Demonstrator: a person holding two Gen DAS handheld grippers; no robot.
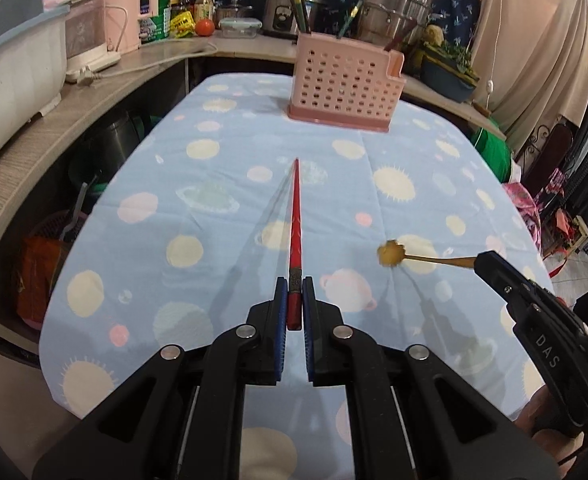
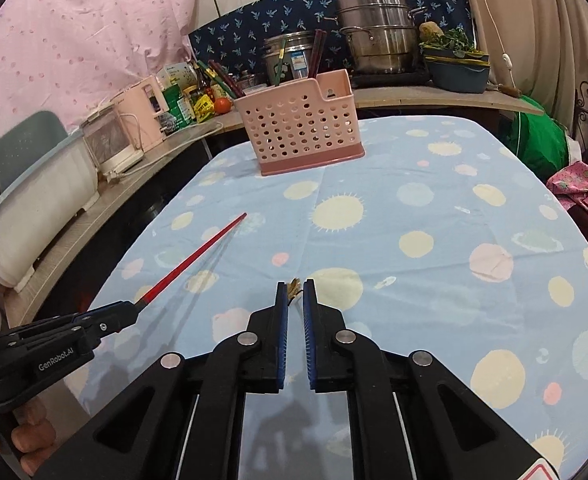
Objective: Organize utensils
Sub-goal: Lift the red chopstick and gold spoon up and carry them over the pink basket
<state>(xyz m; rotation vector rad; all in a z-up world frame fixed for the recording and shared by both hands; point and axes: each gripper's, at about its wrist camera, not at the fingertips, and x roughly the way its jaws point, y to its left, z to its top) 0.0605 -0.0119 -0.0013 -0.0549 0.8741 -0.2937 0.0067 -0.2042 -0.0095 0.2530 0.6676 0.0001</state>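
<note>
My left gripper (image 1: 294, 285) is shut on the thick end of a red chopstick (image 1: 296, 216), which points forward above the table toward the pink perforated utensil holder (image 1: 344, 86). The same chopstick (image 2: 193, 258) and the left gripper (image 2: 133, 314) show at the left of the right wrist view. My right gripper (image 2: 295, 286) is shut on the handle of a small gold spoon (image 2: 294, 290), seen end-on. In the left wrist view the right gripper (image 1: 480, 262) holds that gold spoon (image 1: 392, 254) with its scalloped bowl pointing left. The holder (image 2: 304, 124) has several chopsticks standing in it.
The table wears a blue cloth with pale planets (image 1: 221, 184). Behind it a wooden counter (image 1: 53, 120) carries steel pots (image 2: 378, 36), a rice cooker (image 1: 279, 10), bottles, a tomato (image 2: 222, 105), a pink kettle (image 2: 141, 114) and a white tub (image 2: 41, 192). A green bag (image 2: 542, 140) lies at right.
</note>
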